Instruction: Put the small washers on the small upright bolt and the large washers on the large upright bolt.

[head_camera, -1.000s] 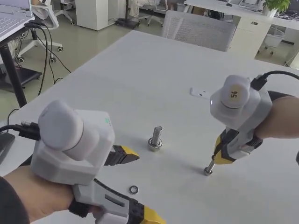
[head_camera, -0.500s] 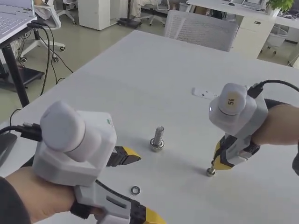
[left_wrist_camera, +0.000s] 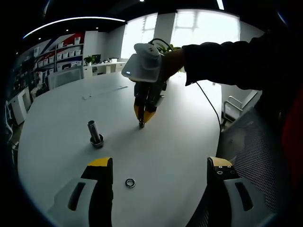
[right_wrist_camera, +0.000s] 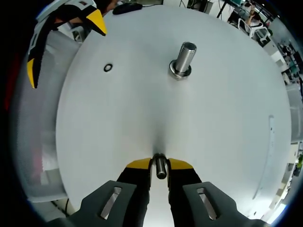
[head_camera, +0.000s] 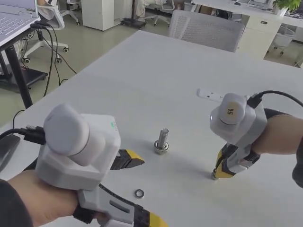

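**Right jaws on the small bolt, one washer loose on the table**

My right gripper (right_wrist_camera: 161,166) points down at the table (right_wrist_camera: 227,123), its jaws drawn almost together with the small bolt (right_wrist_camera: 161,165) between the yellow tips. They look to be pressing its shank. I cannot tell whether a washer is already threaded on it. My left gripper (left_wrist_camera: 160,164) hangs low over the near edge with its jaws spread wide and nothing in them.

The loose washer (head_camera: 139,193) lies flat on the table just ahead of the left jaws, apart from both bolts. The large bolt (head_camera: 162,140) stands upright near the middle, with a ring at its foot that could be its head or a washer.

I judge the washer light, hard, thin and slick. Lying flat, it gives little edge to grip. I would pinch it across its outer rim with the very tips, gently, or it may skate away or flip. The small bolt looks stiff but easily tipped, so the right jaws should steady it low on the shank.
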The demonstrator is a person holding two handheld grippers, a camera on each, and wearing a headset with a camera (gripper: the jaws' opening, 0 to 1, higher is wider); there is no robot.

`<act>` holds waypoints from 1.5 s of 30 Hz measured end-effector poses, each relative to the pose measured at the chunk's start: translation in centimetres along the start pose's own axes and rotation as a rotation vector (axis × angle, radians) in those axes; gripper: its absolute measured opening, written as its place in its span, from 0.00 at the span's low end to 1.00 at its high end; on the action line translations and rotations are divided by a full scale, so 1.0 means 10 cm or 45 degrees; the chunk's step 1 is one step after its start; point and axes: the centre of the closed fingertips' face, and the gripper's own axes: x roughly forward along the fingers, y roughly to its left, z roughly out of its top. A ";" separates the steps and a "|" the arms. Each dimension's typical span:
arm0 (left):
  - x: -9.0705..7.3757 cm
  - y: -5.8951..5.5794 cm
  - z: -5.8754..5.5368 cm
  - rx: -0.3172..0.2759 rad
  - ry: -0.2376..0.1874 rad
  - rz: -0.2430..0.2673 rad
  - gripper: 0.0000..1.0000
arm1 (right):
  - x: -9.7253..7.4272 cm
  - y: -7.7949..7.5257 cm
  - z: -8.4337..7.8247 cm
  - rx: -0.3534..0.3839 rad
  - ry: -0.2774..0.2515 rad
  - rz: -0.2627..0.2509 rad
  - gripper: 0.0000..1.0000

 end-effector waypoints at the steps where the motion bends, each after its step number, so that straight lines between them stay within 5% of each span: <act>1: 0.00 0.00 -0.01 0.001 0.001 0.000 0.81 | 0.01 0.01 0.00 0.000 0.001 0.001 0.14; 22: 0.01 0.00 -0.01 -0.003 0.004 0.008 0.81 | 0.02 0.02 0.00 0.018 -0.011 0.005 0.17; 45: 0.01 0.00 -0.01 0.006 0.005 0.007 0.81 | -0.06 0.03 -0.13 0.080 -0.038 -0.029 0.34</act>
